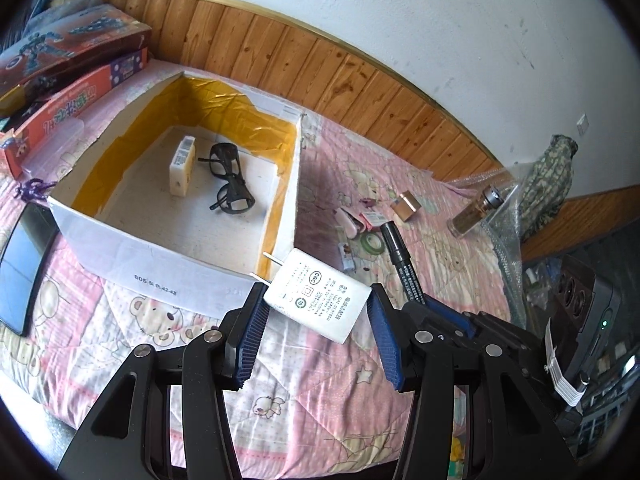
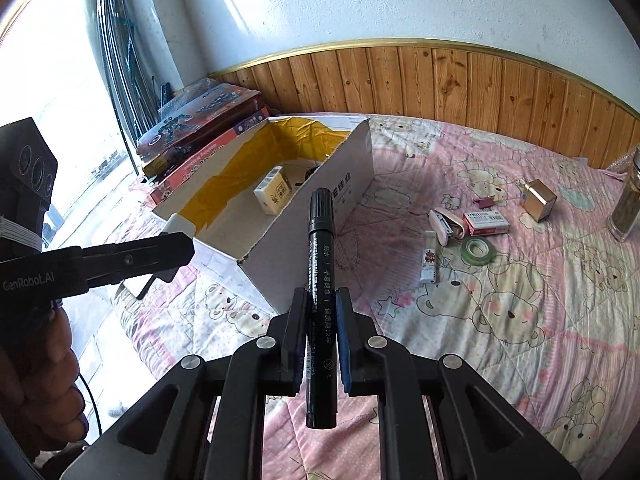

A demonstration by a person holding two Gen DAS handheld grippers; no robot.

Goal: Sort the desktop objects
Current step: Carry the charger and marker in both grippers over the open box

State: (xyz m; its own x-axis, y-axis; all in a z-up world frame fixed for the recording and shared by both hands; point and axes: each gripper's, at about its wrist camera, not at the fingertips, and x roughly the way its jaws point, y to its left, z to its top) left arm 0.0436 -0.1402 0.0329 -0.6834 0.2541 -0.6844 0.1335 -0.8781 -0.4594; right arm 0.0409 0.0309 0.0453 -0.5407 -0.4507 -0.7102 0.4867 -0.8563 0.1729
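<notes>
- Left wrist view: the left gripper (image 1: 316, 306) has its blue pads clamped on a white charger (image 1: 318, 294), prongs aimed at the near wall of the white cardboard box (image 1: 160, 256). Inside the box there's a pair of black glasses (image 1: 229, 178) and a small white pack (image 1: 182, 164). A black marker (image 1: 402, 266) pokes in from the right, above the pink quilt (image 1: 420, 208).
- Right wrist view: the right gripper (image 2: 322, 312) is squeezed tight on that marker, cap pointing up toward the box's right wall. Green tape roll (image 2: 477, 250), a red-and-white pack (image 2: 486, 223) and a gold cube (image 2: 539, 200) sit loose on the quilt, well right of the box.
</notes>
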